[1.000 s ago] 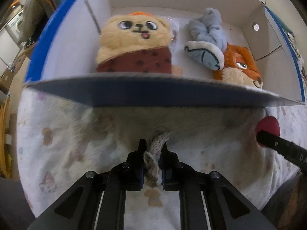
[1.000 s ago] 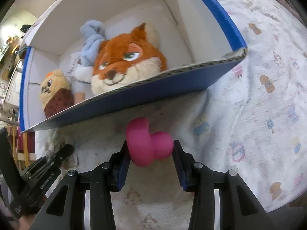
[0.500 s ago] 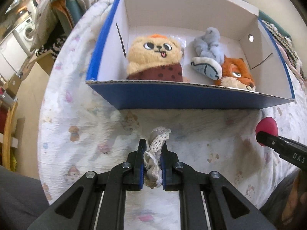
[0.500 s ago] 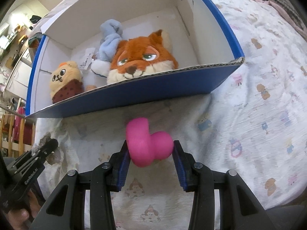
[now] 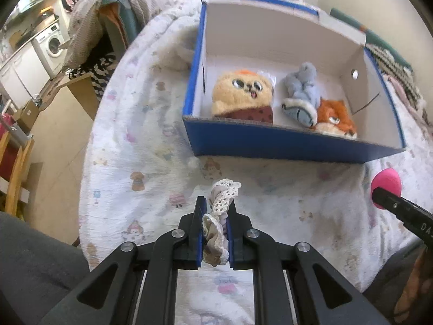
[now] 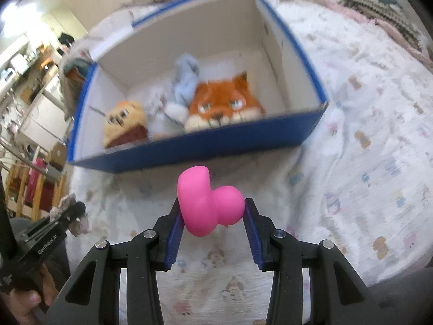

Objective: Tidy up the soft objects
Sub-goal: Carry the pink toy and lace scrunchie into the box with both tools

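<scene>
My left gripper (image 5: pixel 215 211) is shut on a cream lace scrunchie (image 5: pixel 219 216), held above the bed, short of the box. My right gripper (image 6: pixel 211 211) is shut on a pink soft toy (image 6: pixel 208 203), also short of the box; it shows at the right edge of the left wrist view (image 5: pixel 385 185). The blue cardboard box (image 5: pixel 284 146) lies ahead in both views (image 6: pixel 189 151). Inside it are a tan plush in a brown spotted outfit (image 5: pixel 243 94), a light blue plush (image 5: pixel 303 92) and an orange fox plush (image 5: pixel 335 116).
The box sits on a white quilt with small cartoon prints (image 5: pixel 140 162). The bed's left edge drops to the floor, with a wooden chair (image 5: pixel 16 168), draped clothes (image 5: pixel 89 27) and a washing machine (image 5: pixel 52 44) beyond. A knitted blanket (image 6: pixel 379 8) lies far right.
Both grippers have pulled back and risen from the box's near wall, so the whole box and its inside now show. Each still holds its object.
</scene>
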The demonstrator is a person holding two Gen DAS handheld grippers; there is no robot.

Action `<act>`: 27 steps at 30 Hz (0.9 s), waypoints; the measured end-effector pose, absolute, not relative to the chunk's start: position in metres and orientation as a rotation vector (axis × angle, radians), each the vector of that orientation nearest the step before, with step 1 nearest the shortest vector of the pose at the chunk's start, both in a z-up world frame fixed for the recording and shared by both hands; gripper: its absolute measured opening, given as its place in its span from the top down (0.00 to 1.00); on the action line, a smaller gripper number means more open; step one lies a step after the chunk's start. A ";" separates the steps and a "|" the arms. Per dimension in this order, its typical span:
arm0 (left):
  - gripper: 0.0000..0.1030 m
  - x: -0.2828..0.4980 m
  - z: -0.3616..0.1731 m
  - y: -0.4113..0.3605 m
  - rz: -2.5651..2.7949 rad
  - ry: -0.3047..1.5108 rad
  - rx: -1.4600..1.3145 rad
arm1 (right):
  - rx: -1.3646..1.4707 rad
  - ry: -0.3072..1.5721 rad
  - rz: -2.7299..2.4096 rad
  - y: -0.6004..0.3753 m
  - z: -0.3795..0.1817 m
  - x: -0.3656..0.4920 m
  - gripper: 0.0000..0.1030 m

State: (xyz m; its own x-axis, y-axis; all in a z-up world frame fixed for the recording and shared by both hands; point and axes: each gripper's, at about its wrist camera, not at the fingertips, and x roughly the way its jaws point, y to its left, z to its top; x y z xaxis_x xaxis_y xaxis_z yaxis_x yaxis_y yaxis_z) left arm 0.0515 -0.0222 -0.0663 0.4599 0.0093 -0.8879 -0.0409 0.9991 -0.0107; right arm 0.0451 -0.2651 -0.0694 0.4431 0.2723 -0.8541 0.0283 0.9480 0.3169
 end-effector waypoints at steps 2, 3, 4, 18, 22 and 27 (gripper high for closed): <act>0.89 0.049 -0.054 -0.018 0.036 1.053 -0.037 | 0.299 1.050 0.154 -0.266 -0.056 0.041 0.57; 0.89 0.048 -0.048 -0.016 0.040 1.035 -0.042 | 0.299 1.025 0.158 -0.267 -0.049 0.040 0.57; 0.89 0.048 -0.043 -0.015 0.043 1.023 -0.048 | 0.292 0.998 0.159 -0.267 -0.042 0.039 0.57; 0.89 0.093 0.033 -0.011 0.035 0.837 -0.099 | 0.206 0.787 0.175 -0.262 0.028 0.074 0.57; 0.89 0.116 0.035 -0.016 -0.017 0.844 -0.114 | 0.197 0.768 0.190 -0.262 0.031 0.093 0.57; 0.89 0.145 0.025 -0.023 -0.054 0.890 -0.131 | 0.220 0.795 0.199 -0.264 0.024 0.122 0.57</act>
State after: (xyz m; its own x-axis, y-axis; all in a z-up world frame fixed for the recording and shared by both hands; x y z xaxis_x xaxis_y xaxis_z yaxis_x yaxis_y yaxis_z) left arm 0.1447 -0.0225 0.0248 0.6289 -0.1009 -0.7709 -0.0077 0.9907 -0.1360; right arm 0.1218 -0.2641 0.0238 0.6839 0.2587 -0.6822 -0.0941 0.9585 0.2691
